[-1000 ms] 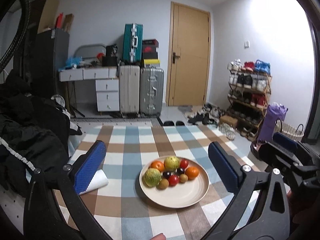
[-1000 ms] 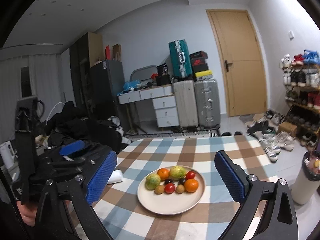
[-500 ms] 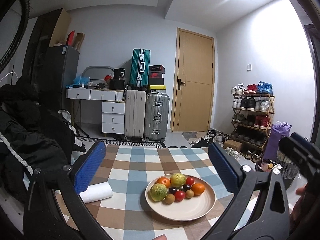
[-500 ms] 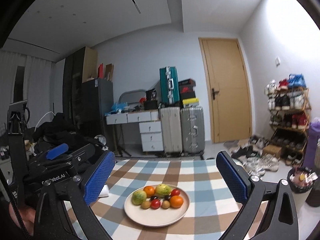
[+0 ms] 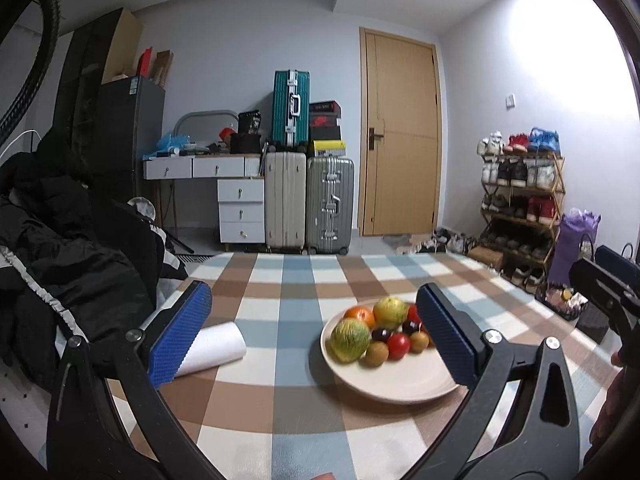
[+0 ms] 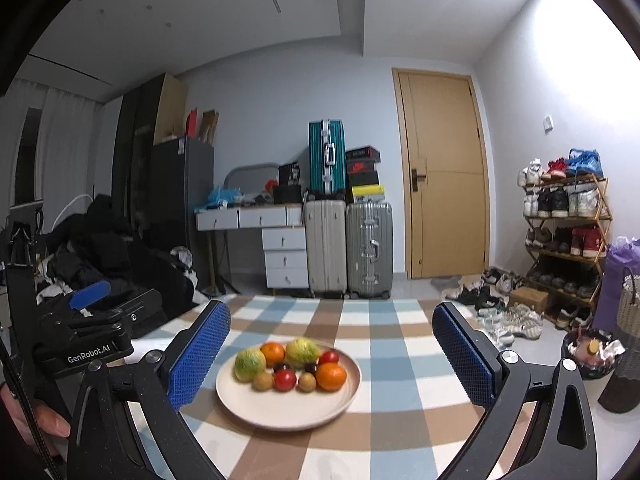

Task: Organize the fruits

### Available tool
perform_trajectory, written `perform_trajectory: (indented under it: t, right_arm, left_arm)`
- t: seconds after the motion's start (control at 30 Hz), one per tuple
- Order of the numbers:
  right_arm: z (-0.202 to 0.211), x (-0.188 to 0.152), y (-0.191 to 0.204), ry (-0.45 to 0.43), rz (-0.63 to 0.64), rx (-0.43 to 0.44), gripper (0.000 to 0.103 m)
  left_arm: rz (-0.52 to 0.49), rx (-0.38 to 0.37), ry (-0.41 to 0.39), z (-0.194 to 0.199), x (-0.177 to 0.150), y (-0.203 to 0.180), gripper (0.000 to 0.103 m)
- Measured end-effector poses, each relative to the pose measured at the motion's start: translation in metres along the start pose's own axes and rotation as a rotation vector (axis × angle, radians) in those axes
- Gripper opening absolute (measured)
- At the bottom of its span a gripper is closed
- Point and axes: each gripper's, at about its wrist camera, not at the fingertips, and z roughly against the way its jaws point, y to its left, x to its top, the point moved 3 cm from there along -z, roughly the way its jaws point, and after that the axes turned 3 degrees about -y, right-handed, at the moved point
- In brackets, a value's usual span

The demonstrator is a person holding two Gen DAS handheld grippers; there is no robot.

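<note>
Fruit (image 5: 376, 334) sits heaped on a cream plate (image 5: 404, 386) on the checked tabletop (image 5: 300, 280); the left claw (image 5: 312, 334) hovers wide open and empty, plate off to its right, so it should centre first. From the right wrist, the right claw (image 6: 330, 354) gapes empty, framing the plate (image 6: 280, 412); better to single out an edge fruit like the orange (image 6: 331, 376)

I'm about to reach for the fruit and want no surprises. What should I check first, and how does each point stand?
1. Left gripper open and holding nothing: ok.
2. Right gripper open and holding nothing: ok.
3. Fruits all on the plate, none loose on the tablecloth: ok.
4. Plate between the right gripper's fingers: ok.
5. White roll lies apart from the plate: ok.
6. A place to sort the fruits into: cannot tell.
</note>
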Motion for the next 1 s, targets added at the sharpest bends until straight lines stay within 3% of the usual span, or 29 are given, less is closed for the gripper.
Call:
perform_trajectory:
  t: [0.33,0.5,0.73,1.0]
  right_arm:
    - [-0.026,-0.027,0.002,0.043,0.021,0.011,0.103]
    - [-0.037,-0.037,0.003,0.080,0.033,0.016,0.103]
    - [-0.061,-0.049,0.006,0.199,0.049,0.008,0.103]
    - [-0.063,-0.050,0.004,0.188,0.044,0.015,0.103]
  left_arm:
    - [-0.022,-0.001,0.052,-0.031,-0.031,-0.005,0.102]
    - [0.003,0.017,0.125,-0.051,-0.038,0.001,0.102]
    - [-0.028,-0.013,0.119,-0.056,-0.041,-0.007,0.102]
    - [-0.023,-0.013,0.108,-0.055,-0.041,-0.007,0.102]
